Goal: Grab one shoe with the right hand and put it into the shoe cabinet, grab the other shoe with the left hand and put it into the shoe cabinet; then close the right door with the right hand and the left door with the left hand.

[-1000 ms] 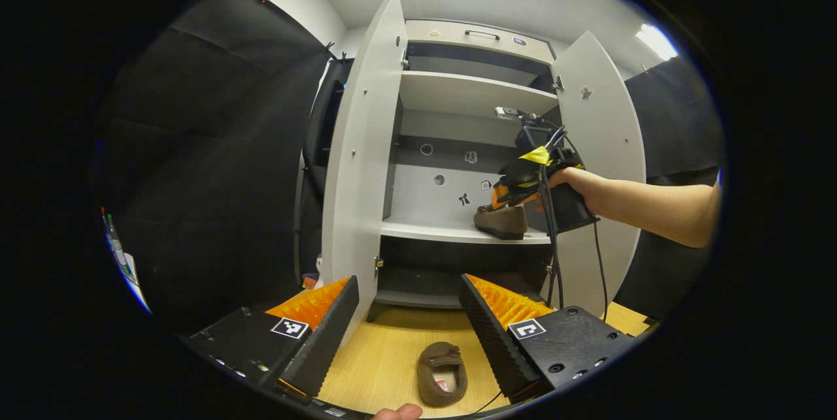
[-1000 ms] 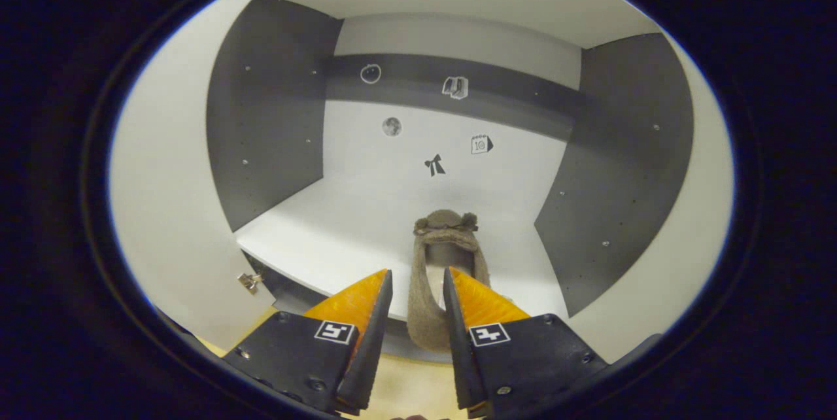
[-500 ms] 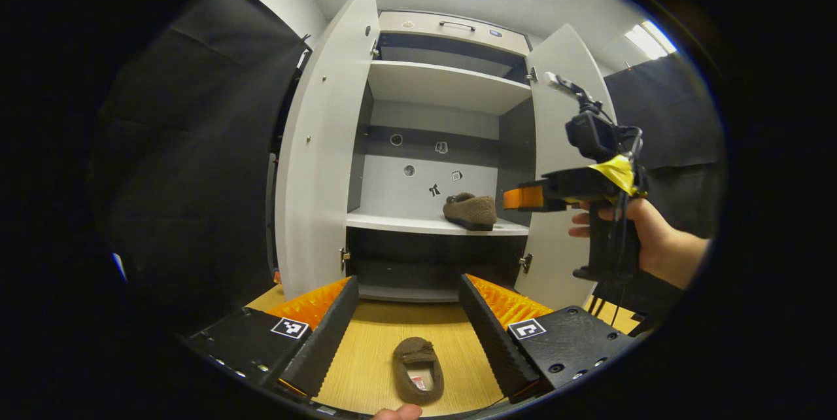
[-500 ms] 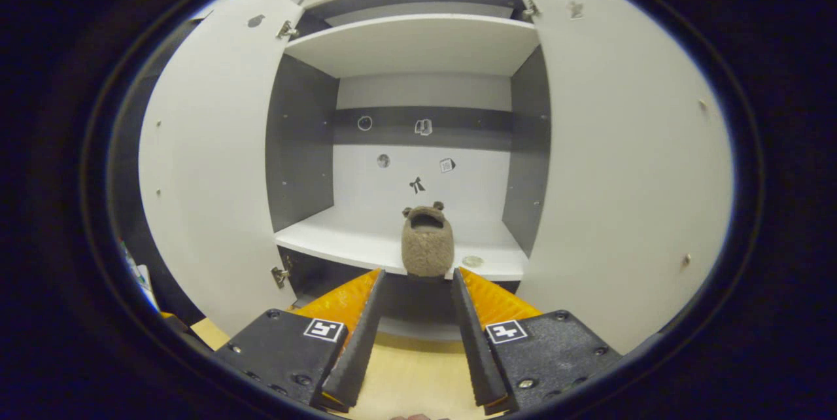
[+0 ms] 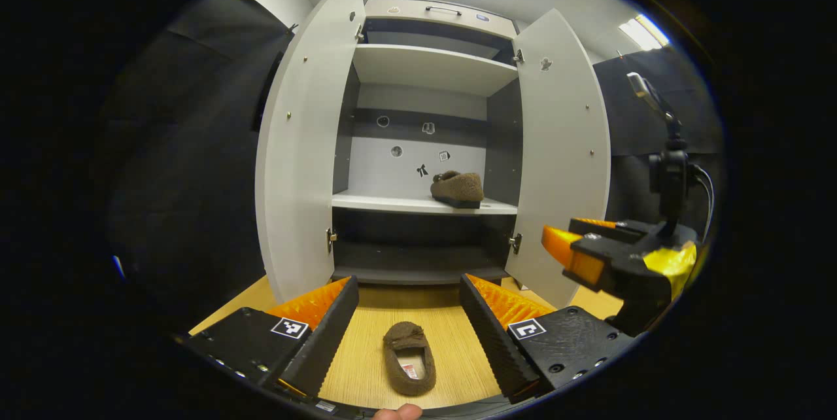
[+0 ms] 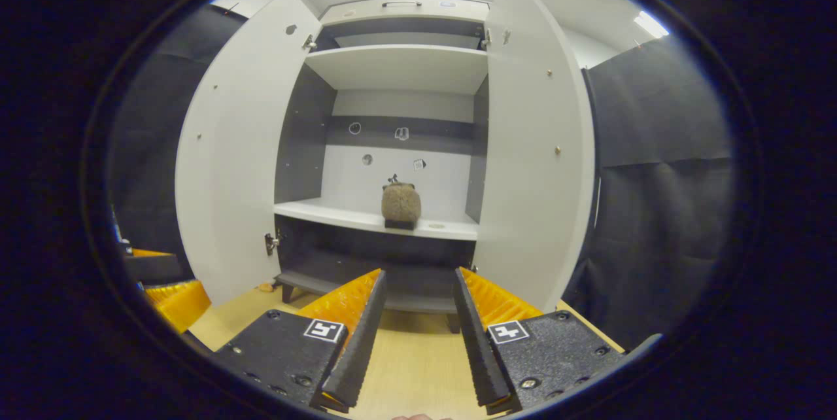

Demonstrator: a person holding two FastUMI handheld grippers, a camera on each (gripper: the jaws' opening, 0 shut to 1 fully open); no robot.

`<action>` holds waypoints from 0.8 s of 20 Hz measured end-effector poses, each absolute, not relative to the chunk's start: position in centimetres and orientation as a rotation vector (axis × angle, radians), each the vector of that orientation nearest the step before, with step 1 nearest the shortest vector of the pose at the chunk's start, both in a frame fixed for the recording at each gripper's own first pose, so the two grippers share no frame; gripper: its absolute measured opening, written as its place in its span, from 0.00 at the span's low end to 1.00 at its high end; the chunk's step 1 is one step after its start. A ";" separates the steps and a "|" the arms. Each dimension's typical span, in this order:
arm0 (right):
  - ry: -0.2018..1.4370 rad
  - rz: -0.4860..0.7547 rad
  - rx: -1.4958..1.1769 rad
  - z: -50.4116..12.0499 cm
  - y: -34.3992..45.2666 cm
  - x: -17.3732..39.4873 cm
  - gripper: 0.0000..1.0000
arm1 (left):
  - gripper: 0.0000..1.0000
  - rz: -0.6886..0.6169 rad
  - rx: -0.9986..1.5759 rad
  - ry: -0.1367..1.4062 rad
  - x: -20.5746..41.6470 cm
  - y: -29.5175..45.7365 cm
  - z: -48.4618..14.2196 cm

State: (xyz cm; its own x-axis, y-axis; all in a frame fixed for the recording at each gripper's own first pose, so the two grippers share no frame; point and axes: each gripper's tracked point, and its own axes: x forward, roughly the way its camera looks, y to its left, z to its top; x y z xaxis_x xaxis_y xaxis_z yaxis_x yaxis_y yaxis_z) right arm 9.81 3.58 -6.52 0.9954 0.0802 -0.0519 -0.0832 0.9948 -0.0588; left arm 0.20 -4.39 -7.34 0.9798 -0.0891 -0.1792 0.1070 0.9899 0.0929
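A brown fuzzy shoe (image 5: 457,188) (image 6: 400,205) rests on the middle shelf (image 5: 386,203) of the white shoe cabinet, whose left door (image 5: 297,145) and right door (image 5: 559,152) both stand wide open. The other brown shoe (image 5: 410,367) lies on the wooden floor, just below and between the fingers of my left gripper (image 5: 409,315), which is open. In the left gripper view my right gripper (image 5: 569,253) is at the right, away from the cabinet. The right gripper (image 6: 418,305) is open and holds nothing, facing the cabinet from a distance.
Black cloth walls stand on both sides of the cabinet. An upper shelf (image 5: 425,70) and a dark lower compartment (image 5: 412,256) are in the cabinet. Wooden floor (image 6: 418,381) lies in front. The left gripper's orange fingers (image 6: 171,299) show at the left edge of the right gripper view.
My right gripper has let go of the shoe on the middle shelf and pulled back out of the cabinet. The left gripper has drawn back a little, with the floor shoe still below it.
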 end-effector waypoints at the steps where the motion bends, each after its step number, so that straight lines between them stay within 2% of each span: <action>1: 0.073 0.085 -0.059 -8.2 3.5 9.1 0.67 | 0.95 -0.091 0.102 0.191 0.2 -4.2 -7.9; 4: 0.128 0.089 -0.052 -11.5 2.8 7.4 0.71 | 0.95 -0.091 0.090 0.244 0.4 -4.2 -9.7; 5: 0.131 0.087 -0.047 -11.8 2.6 7.0 0.77 | 0.95 -0.090 0.085 0.257 0.4 -4.2 -10.1; 9: 0.117 0.088 -0.047 -11.4 2.7 6.2 0.86 | 0.95 -0.069 0.071 0.340 0.9 -3.6 -12.5; 16: 0.041 0.131 -0.078 -8.3 3.1 5.0 0.87 | 0.96 -0.031 0.039 0.631 4.0 -0.5 -22.1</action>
